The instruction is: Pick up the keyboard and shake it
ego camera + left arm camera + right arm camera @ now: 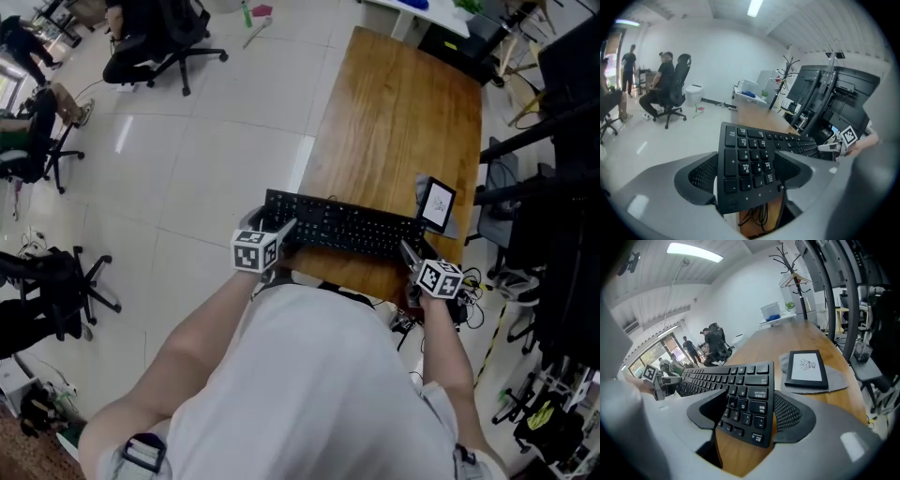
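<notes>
A black keyboard (347,228) hangs over the near end of the wooden table (403,122), held at both ends. My left gripper (281,234) is shut on its number-pad end (750,159). In the left gripper view the jaws press its long edges, and cables show beneath it. My right gripper (412,255) is shut on the opposite end (743,401), with the keys between the pads and tabletop visible underneath. Each gripper view also shows the other gripper at the far end, the right gripper (834,146) and the left gripper (661,380).
A framed tablet on a grey cloth (437,203) lies on the table just beyond the keyboard's right end. Black monitor arms and stands (553,159) crowd the right side. Office chairs (155,47) and people stand on the tiled floor at the left.
</notes>
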`<act>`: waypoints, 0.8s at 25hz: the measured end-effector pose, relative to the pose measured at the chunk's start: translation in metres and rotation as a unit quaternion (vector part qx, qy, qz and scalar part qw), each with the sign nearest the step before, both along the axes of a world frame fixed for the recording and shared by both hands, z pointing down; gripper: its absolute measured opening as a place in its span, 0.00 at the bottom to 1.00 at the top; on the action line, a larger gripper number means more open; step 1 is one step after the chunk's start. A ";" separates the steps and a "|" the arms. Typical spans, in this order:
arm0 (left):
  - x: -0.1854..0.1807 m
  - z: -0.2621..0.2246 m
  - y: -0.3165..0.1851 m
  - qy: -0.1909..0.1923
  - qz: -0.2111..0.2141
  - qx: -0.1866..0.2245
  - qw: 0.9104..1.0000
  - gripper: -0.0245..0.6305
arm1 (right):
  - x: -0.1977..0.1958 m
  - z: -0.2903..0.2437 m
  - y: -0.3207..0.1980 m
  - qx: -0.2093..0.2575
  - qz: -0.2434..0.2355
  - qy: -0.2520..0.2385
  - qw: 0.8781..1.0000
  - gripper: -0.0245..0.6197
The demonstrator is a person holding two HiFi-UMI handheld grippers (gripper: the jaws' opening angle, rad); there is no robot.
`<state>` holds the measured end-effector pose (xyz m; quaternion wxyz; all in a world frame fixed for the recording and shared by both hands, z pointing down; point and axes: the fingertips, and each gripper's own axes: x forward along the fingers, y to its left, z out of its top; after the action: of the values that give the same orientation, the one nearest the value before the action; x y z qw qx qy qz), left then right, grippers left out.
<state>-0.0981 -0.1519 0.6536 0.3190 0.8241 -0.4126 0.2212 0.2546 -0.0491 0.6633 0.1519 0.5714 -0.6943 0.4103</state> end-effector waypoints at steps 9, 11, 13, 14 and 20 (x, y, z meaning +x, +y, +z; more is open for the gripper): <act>-0.012 0.049 0.005 -0.006 0.011 -0.088 0.996 0.61 | -0.011 0.029 0.000 -0.076 0.011 0.001 0.997 0.51; -0.016 0.057 0.003 -0.016 0.010 -0.102 0.995 0.61 | -0.014 0.033 -0.001 -0.083 0.009 0.008 0.996 0.51; -0.018 0.066 0.003 -0.021 0.015 -0.115 0.993 0.61 | -0.018 0.039 0.001 -0.098 0.009 0.018 0.995 0.51; -0.018 0.069 0.003 -0.024 0.018 -0.119 0.992 0.61 | -0.019 0.043 0.003 -0.106 0.010 0.023 0.994 0.51; -0.015 0.085 0.005 -0.021 0.032 -0.145 0.989 0.61 | -0.017 0.056 0.012 -0.135 0.027 0.054 0.989 0.52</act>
<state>-0.1133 -0.1472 0.7387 0.4188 0.7772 -0.3560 0.3064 0.2374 -0.0372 0.7198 0.2537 0.5851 -0.6081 0.4727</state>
